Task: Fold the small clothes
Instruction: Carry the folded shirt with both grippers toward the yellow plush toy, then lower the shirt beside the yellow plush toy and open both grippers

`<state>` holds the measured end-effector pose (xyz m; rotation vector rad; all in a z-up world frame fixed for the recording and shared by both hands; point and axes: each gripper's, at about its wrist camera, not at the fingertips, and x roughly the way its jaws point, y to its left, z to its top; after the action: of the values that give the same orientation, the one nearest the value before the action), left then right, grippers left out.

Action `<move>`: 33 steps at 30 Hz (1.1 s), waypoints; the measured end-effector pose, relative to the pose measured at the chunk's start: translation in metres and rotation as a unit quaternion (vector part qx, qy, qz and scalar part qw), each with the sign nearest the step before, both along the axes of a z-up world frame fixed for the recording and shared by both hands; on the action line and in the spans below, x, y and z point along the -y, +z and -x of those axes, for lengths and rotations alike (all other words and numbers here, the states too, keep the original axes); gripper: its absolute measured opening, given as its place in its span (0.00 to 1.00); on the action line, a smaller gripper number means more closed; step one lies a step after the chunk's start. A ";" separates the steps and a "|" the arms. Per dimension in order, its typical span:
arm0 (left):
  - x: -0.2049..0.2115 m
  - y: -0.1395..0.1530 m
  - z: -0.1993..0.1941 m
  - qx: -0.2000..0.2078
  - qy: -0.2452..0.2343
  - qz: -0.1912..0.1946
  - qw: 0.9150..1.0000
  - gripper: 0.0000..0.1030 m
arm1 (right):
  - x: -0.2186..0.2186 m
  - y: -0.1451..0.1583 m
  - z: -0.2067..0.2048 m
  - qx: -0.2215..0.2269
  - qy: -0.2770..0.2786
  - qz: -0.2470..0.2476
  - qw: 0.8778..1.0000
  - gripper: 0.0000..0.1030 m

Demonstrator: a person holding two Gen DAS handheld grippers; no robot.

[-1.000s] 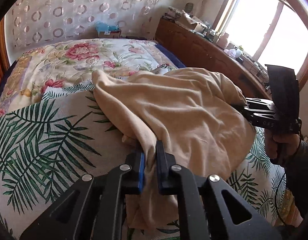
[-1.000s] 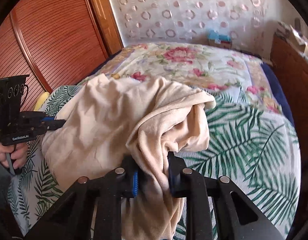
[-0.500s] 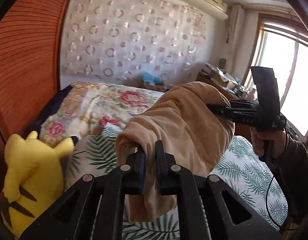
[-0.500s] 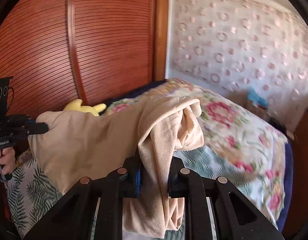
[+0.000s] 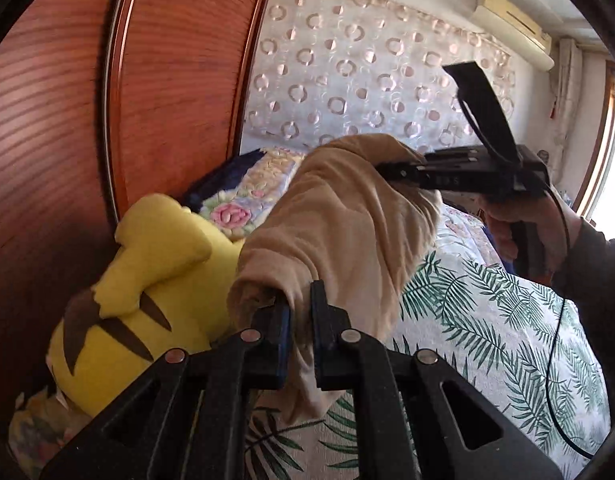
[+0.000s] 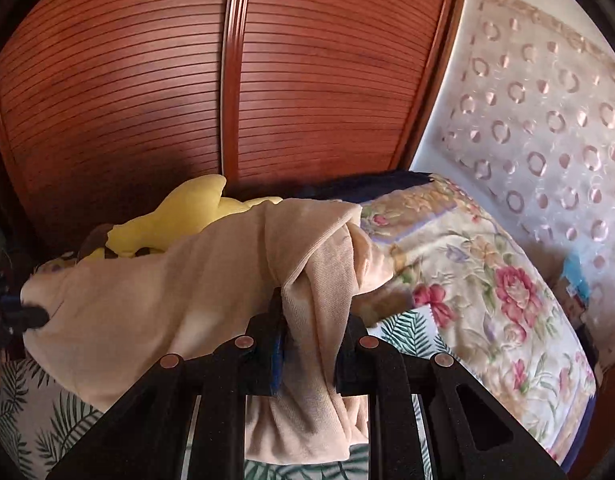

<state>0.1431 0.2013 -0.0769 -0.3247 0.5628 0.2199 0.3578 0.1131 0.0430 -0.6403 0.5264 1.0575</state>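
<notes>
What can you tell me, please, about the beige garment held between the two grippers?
The beige soft knit garment looks plain and unpatterned, with fine ribbing near one edge. It is bunched, not flat, lifted above the leaf-print bedspread and stretched between both tools: the left gripper is shut on one gathered end, the right gripper on another, with loose folds hanging below each. A yellow plush toy sits behind it; contact there is unclear.

One beige garment [image 5: 347, 232], two tongs [image 5: 299, 312], one yellow plush toy [image 5: 147, 280], perhaps two bedcovers [image 6: 487, 280].
</notes>
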 end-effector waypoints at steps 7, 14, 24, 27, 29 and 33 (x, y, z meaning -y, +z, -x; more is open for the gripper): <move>0.012 -0.013 -0.006 -0.033 -0.002 -0.016 0.999 0.09 | -0.042 -0.011 -0.026 -0.014 0.004 0.012 1.000 0.18; 0.001 -0.021 -0.007 -0.064 0.000 -0.023 0.998 0.09 | -0.020 -0.012 -0.040 -0.043 -0.083 -0.042 0.995 0.36; 0.000 -0.023 -0.007 -0.066 -0.008 -0.018 0.998 0.09 | 0.025 -0.047 -0.047 -0.164 -0.166 -0.098 0.967 0.48; 0.000 -0.021 -0.008 -0.066 -0.007 -0.020 0.998 0.09 | 0.041 -0.047 -0.041 -0.190 -0.175 -0.127 0.958 0.61; -0.001 -0.020 -0.008 -0.065 -0.009 -0.021 0.998 0.09 | 0.048 -0.054 -0.036 -0.226 -0.163 -0.136 0.951 0.63; -0.001 -0.019 -0.008 -0.064 -0.013 -0.023 0.998 0.09 | 0.043 -0.072 -0.027 -0.257 -0.157 -0.132 0.944 0.66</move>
<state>0.1515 0.2020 -0.0961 -0.2600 0.6861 0.2299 0.3845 0.0701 -0.0287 -0.0277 0.8893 0.9648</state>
